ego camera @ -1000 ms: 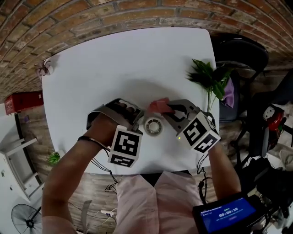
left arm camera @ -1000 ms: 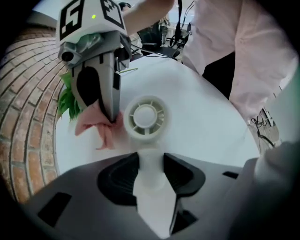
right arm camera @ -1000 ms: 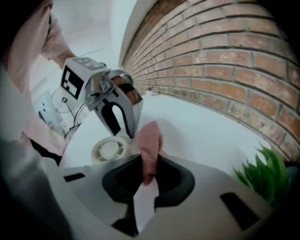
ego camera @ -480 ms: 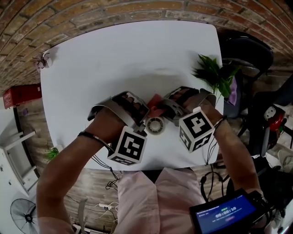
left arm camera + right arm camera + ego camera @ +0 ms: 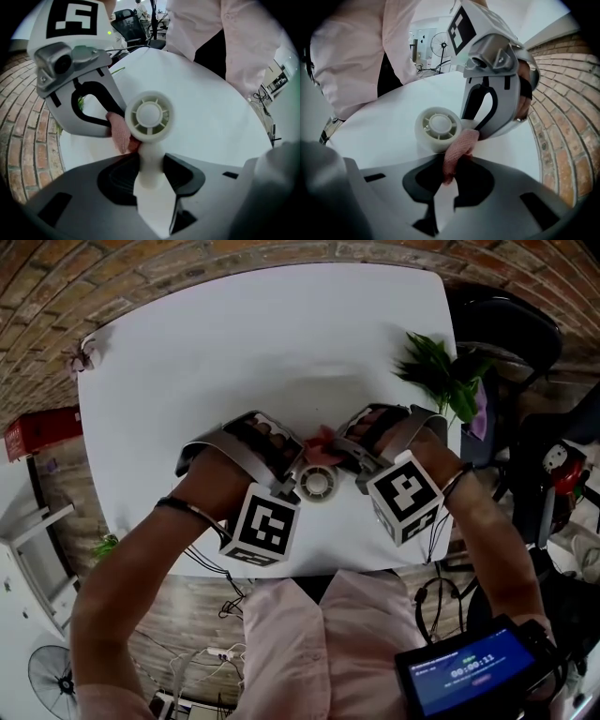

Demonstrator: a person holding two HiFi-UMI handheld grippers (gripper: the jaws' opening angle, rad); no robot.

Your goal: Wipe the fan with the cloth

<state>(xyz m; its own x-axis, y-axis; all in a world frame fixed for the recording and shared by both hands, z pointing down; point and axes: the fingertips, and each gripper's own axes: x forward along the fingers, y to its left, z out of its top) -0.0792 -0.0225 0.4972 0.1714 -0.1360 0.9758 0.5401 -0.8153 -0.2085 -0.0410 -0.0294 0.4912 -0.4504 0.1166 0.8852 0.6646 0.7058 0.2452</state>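
Note:
A small white fan (image 5: 317, 484) with a round grille (image 5: 149, 115) stands near the front of the white table (image 5: 234, 352). My left gripper (image 5: 149, 180) is shut on its white stem, holding it upright. My right gripper (image 5: 449, 180) is shut on a pink cloth (image 5: 458, 152), whose free end lies against the side of the fan's head (image 5: 437, 127). In the head view the cloth (image 5: 321, 442) shows as a pink patch just behind the fan, between the two grippers.
A green plant (image 5: 439, 371) stands at the table's right edge, close behind my right hand. A dark chair (image 5: 506, 334) is beyond that edge. A brick floor surrounds the table. A small object (image 5: 77, 359) lies at the far left corner.
My right gripper has rolled over and shifted slightly left, bringing the cloth against the back of the fan's head. The left gripper has kept the fan in place.

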